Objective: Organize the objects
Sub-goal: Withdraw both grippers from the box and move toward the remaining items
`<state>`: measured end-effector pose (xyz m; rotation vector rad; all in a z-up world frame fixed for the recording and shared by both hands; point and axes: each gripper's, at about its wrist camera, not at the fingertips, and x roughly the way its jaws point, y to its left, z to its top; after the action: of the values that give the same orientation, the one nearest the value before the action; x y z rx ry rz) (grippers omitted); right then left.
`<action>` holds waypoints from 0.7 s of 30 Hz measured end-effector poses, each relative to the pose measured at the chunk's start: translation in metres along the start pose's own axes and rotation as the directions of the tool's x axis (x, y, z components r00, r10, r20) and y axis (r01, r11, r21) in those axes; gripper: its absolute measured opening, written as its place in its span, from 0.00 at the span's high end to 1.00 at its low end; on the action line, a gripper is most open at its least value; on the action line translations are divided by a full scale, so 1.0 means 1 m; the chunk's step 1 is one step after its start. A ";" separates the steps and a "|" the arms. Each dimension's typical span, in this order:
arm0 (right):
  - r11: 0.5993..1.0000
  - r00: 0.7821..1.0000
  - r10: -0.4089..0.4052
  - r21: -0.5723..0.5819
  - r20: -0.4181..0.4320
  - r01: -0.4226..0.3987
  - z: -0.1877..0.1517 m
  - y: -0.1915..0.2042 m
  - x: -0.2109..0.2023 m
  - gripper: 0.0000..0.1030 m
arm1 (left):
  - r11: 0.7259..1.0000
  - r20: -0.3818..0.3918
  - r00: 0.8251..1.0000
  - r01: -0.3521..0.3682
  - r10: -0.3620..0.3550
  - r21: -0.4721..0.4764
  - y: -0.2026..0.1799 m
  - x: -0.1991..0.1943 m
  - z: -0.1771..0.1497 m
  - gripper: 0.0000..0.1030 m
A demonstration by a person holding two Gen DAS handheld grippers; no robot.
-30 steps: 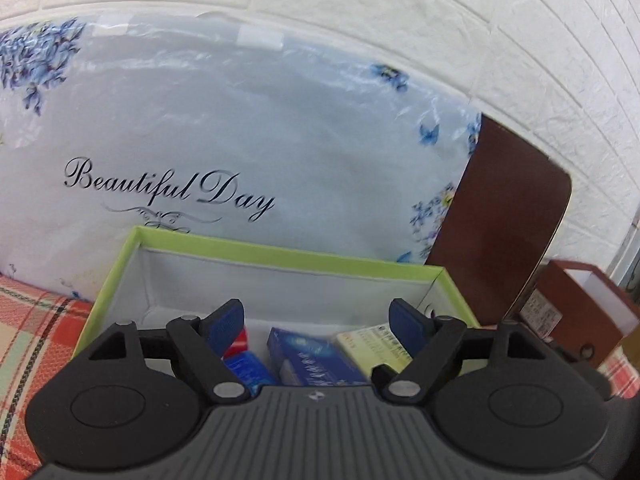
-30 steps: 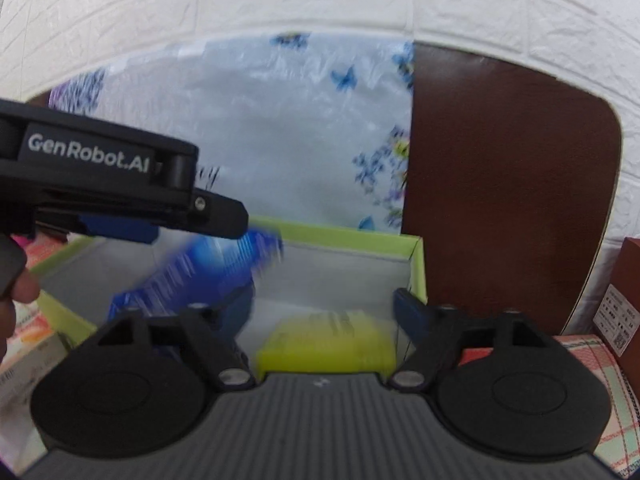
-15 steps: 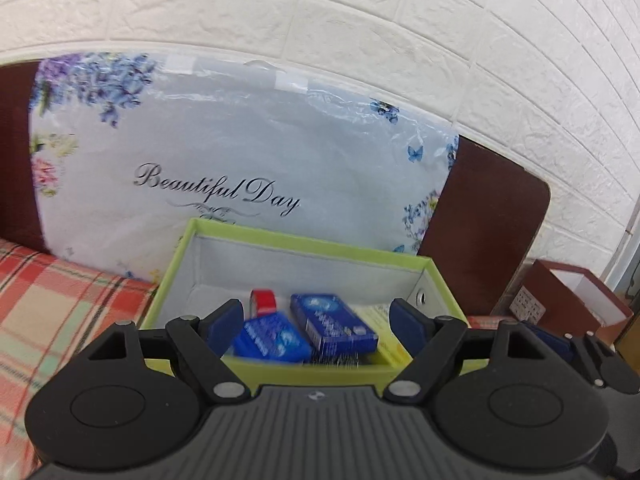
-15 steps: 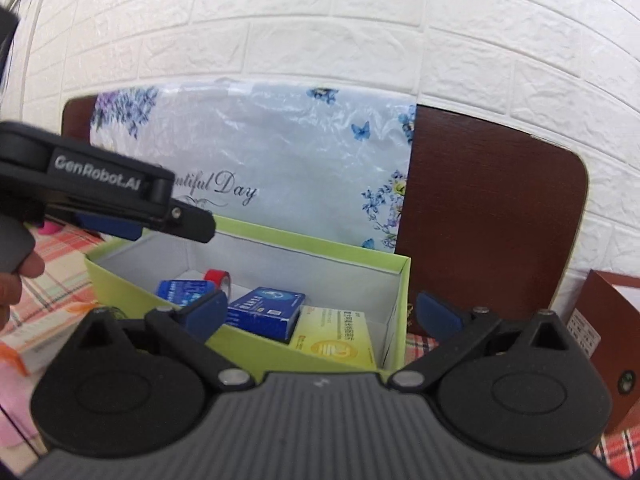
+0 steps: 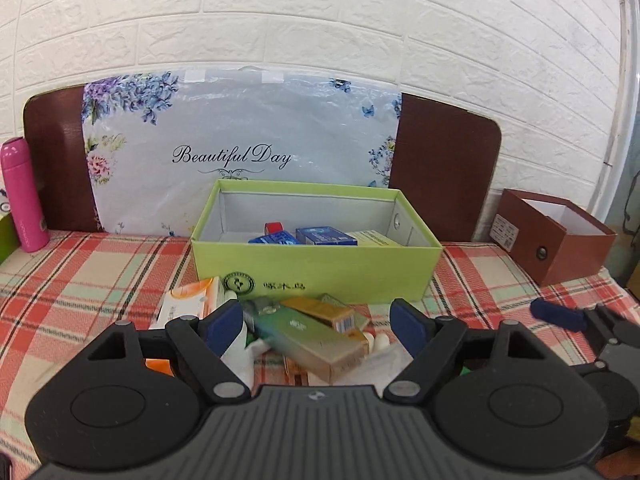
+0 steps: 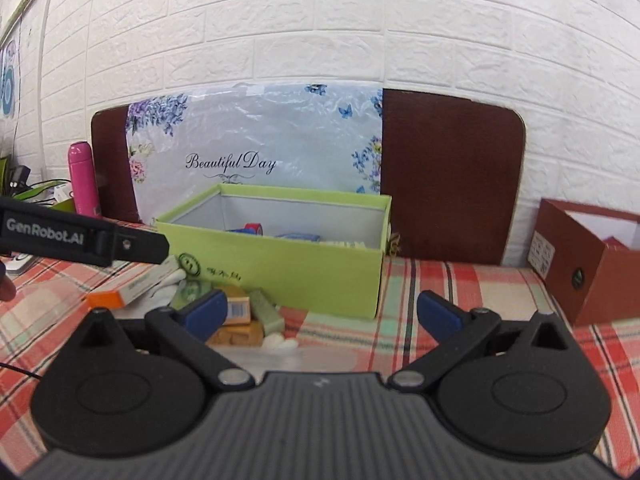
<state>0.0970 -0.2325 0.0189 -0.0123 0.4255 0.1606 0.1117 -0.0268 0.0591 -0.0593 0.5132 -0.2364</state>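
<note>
A lime-green open box (image 5: 316,268) (image 6: 280,264) stands on the plaid tablecloth and holds two blue packets (image 5: 326,236), a red tape roll (image 5: 273,227) and a yellow-green packet (image 5: 374,238). In front of it lies a heap of small boxes: a long green one (image 5: 308,336), a gold one (image 5: 320,312) (image 6: 236,330) and an orange-and-white carton (image 5: 188,304) (image 6: 132,288). My left gripper (image 5: 316,326) hangs open above that heap with nothing between its pads. My right gripper (image 6: 320,312) is open and empty too, to the right of the heap. The left gripper's side shows at the right view's left edge.
A brown open box (image 5: 556,236) (image 6: 592,264) stands at the right. A pink bottle (image 5: 22,196) (image 6: 83,178) is at the far left. A floral "Beautiful Day" bag (image 5: 240,152) leans on a dark brown board (image 6: 452,176) against the white brick wall.
Both grippers have pulled back from over the green box, so the heap in front of it is now in sight. The blue packet at the right gripper a second ago now lies in the box.
</note>
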 end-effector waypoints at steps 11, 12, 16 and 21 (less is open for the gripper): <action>0.996 0.995 0.048 0.079 -0.082 -0.042 -0.052 0.018 -0.024 0.00 | 0.999 0.003 1.000 -0.019 0.019 -0.032 0.025 -0.052 -0.061 0.16; 0.996 0.994 0.051 0.077 -0.095 -0.044 -0.058 0.022 -0.024 0.00 | 0.999 -0.012 1.000 -0.019 0.019 -0.042 0.028 -0.051 -0.069 0.16; 0.997 0.989 0.051 0.071 -0.136 -0.041 -0.076 0.033 -0.022 0.00 | 0.995 -0.055 0.998 -0.028 0.023 -0.096 0.041 -0.046 -0.097 0.16; 0.997 0.986 0.056 0.060 -0.158 -0.047 -0.089 0.047 -0.020 0.00 | 0.988 -0.091 0.995 -0.049 0.036 -0.145 0.054 -0.042 -0.116 0.16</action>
<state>0.0354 -0.1931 -0.0527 0.0417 0.5908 0.1991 0.0302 0.0362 -0.0273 -0.1821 0.6191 -0.1594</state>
